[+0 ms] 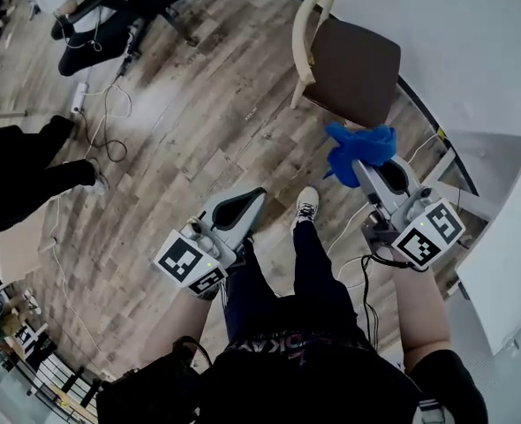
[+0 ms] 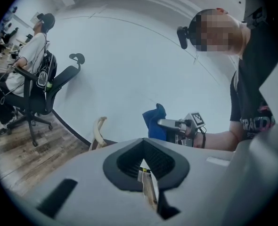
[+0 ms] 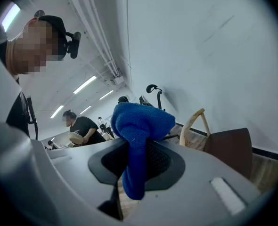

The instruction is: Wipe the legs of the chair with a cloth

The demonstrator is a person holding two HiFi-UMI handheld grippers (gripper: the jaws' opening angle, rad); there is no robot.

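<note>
A chair with a brown seat (image 1: 356, 71) and a pale wooden back (image 1: 306, 34) stands by the white wall, ahead of me and to the right; its legs are hidden under the seat. My right gripper (image 1: 359, 164) is shut on a blue cloth (image 1: 359, 151), held just short of the seat's near edge. The right gripper view shows the cloth (image 3: 140, 133) bunched over the jaws, with the chair (image 3: 229, 149) beyond. My left gripper (image 1: 252, 197) is shut and empty, lower and to the left, above the floor. In the left gripper view the cloth (image 2: 154, 121) and the chair back (image 2: 99, 132) appear ahead.
A person sits in a black office chair (image 1: 119, 11) at the far left, with cables (image 1: 101, 126) across the wooden floor. Another person in black (image 1: 22, 175) is at the left edge. My own leg and white shoe (image 1: 306, 206) stand between the grippers. A white cabinet (image 1: 508, 263) is at the right.
</note>
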